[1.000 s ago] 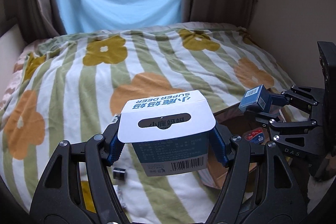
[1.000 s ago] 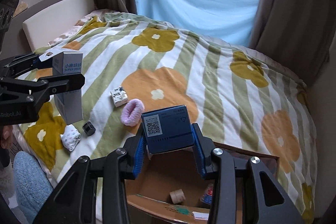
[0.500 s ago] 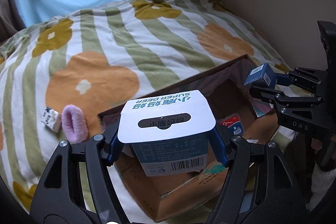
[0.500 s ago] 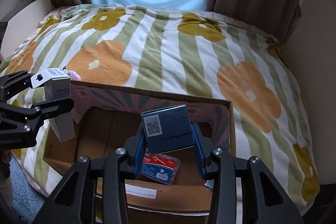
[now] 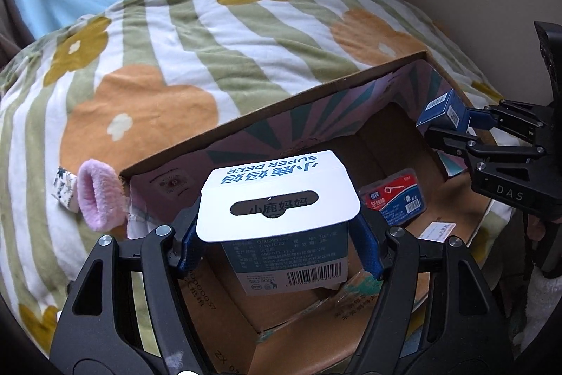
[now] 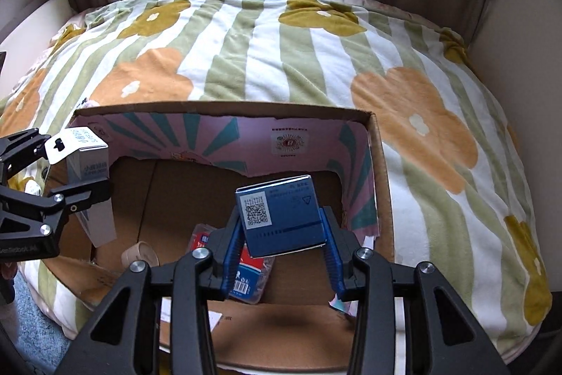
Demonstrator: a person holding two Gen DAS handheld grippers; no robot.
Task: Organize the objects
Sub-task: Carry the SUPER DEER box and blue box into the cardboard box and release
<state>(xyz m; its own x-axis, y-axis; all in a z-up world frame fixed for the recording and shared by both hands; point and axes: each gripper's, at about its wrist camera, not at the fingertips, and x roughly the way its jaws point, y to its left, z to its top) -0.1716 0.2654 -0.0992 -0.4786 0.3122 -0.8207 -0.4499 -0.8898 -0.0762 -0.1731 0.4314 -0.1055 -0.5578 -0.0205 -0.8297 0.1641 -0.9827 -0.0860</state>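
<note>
My left gripper (image 5: 277, 245) grips a white carton (image 5: 277, 192) with blue "SUPER DEER" print, low over the left end of an open cardboard box (image 5: 281, 108). Its jaws are opening, and the carton is still between the pads. My right gripper (image 6: 281, 234) has a dark blue box (image 6: 281, 213) with a QR label between its pads, tilted, over the right half of the cardboard box (image 6: 224, 104). These jaws are opening too. Each wrist view also shows the other gripper: the left gripper (image 6: 75, 167) with the white carton (image 6: 87, 157), the right gripper (image 5: 446, 122) with the blue box (image 5: 440, 109).
Inside the cardboard box lie a red-and-blue floss pack (image 5: 393, 199) and a small tape roll (image 6: 140, 255). A pink scrunchie (image 5: 96, 199) and a small patterned item (image 5: 65, 188) lie on the flowered blanket (image 6: 316, 58) left of the box. A wall borders the bed's right side.
Both grippers came down from above the blanket to just over the open cardboard box. The blue box now sits tilted between the right fingers.
</note>
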